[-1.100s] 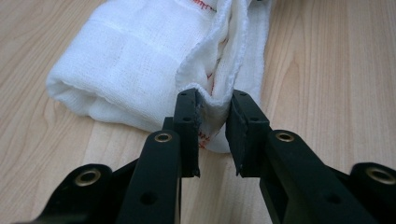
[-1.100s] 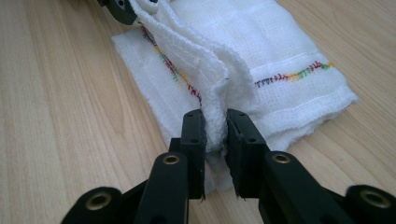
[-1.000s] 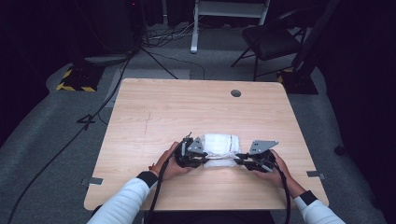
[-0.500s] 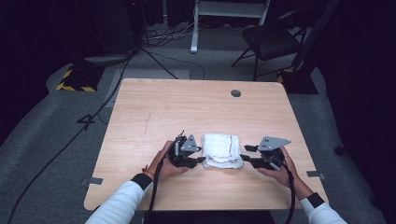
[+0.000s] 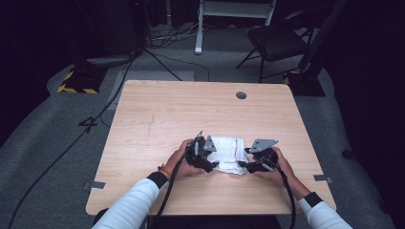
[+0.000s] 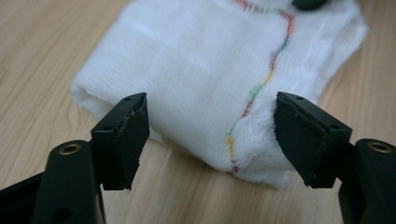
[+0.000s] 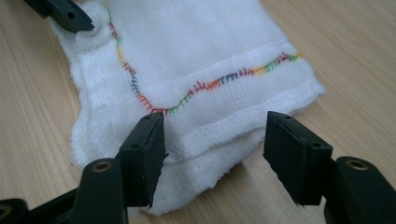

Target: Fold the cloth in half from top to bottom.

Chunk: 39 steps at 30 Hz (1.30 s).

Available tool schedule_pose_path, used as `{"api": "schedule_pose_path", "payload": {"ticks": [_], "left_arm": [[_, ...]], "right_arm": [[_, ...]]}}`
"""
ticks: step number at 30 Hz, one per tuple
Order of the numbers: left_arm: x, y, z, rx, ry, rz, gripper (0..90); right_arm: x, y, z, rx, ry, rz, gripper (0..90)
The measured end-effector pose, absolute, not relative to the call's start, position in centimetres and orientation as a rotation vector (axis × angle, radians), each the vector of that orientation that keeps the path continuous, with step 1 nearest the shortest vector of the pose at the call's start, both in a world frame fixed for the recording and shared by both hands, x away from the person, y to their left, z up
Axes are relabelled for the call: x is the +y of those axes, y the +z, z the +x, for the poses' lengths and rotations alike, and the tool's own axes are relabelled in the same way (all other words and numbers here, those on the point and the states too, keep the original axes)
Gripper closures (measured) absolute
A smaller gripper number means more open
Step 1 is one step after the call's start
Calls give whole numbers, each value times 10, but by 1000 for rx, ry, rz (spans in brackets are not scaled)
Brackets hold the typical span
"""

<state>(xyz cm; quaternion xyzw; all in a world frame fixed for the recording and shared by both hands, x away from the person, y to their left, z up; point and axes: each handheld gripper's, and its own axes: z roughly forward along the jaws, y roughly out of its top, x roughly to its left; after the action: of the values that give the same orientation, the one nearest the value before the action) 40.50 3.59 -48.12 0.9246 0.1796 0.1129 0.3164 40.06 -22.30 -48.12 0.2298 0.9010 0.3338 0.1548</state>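
Observation:
A folded white cloth [image 5: 228, 151] with a multicoloured stitched line lies on the wooden table [image 5: 191, 109] near its front edge. My left gripper [image 5: 210, 160] is at the cloth's left end. Its jaws have just been opening and now stand open [image 6: 212, 135] around the folded edge of the cloth [image 6: 201, 60]. My right gripper [image 5: 243, 164] is at the cloth's right end. Its jaws have also just been opening and stand open [image 7: 215, 149] over the layered edge of the cloth [image 7: 201, 51]. A jaw tip of the left gripper [image 7: 65, 14] rests at the far corner.
A round cable hole [image 5: 241, 95] sits near the table's far edge. Beyond the table are a black chair [image 5: 277, 43], a white stand [image 5: 234, 9] and cables on the grey floor [image 5: 95, 119].
Both grippers' jaws have spread apart and released the cloth ends. The cloth now lies flatter and neater between them. The hands shifted slightly outward, then back in.

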Motion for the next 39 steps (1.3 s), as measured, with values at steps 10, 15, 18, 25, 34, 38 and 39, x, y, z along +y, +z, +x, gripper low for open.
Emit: {"api": "schedule_pose_path", "payload": {"ticks": [10, 15, 18, 25, 34, 38, 39], "left_arm": [[49, -465, 396, 454, 333, 2436, 204], [60, -456, 387, 425, 388, 2440, 207], [67, -452, 382, 447, 440, 2461, 212], [84, -447, 369, 494, 506, 2436, 204], [110, -453, 357, 573, 543, 2435, 190], [119, -458, 352, 597, 556, 2448, 190], [123, -460, 350, 610, 557, 2450, 191]], "right_arm": [[-225, -472, 395, 2566, 947, 634, 342], [-231, -460, 390, 2539, 974, 620, 331], [-236, -452, 387, 2518, 973, 617, 330], [-244, -446, 380, 2506, 950, 599, 330], [-262, -448, 369, 2484, 891, 615, 327], [-270, -449, 365, 2478, 884, 630, 326], [-272, -449, 365, 2474, 880, 629, 325]]}}
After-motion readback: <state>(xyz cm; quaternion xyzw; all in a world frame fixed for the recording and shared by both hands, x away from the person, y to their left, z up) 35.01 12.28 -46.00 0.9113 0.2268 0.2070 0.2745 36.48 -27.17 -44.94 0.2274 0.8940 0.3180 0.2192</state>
